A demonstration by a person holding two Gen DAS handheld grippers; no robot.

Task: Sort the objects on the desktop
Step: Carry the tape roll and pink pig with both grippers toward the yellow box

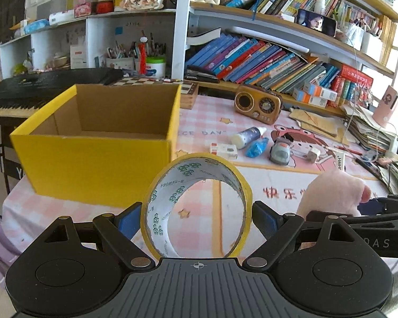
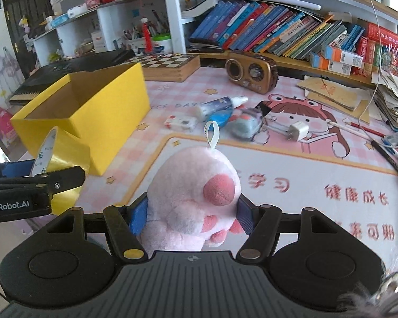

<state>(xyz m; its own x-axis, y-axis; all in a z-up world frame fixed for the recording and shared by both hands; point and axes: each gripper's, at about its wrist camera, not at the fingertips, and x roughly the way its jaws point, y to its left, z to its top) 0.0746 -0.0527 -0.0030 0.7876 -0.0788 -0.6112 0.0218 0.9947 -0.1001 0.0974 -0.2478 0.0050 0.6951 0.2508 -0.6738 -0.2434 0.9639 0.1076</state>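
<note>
Tape first: my left gripper (image 1: 196,218) has its jaws clamped on a roll of yellow tape (image 1: 199,204), one blue pad on each side of the ring, which stands upright with its hole facing me. Ahead and to the left of those jaws sits the open yellow box (image 1: 98,143), nothing visible inside it. My right gripper (image 2: 191,217) has its jaws closed on a pink plush paw (image 2: 193,193), white hang loop pointing up and away. Beyond the right jaws, on the counter (image 2: 291,164) with its pink cartoon mat, I see a small white bottle (image 2: 217,104) on its side, a white eraser-like block (image 2: 180,123), a grey toy car (image 2: 248,126) and a white charger plug (image 2: 299,131), all close together. A brown retro radio (image 2: 250,73) stands farther back. From the right wrist view the left gripper and its tape show at the left, just beside the box corner.
</note>
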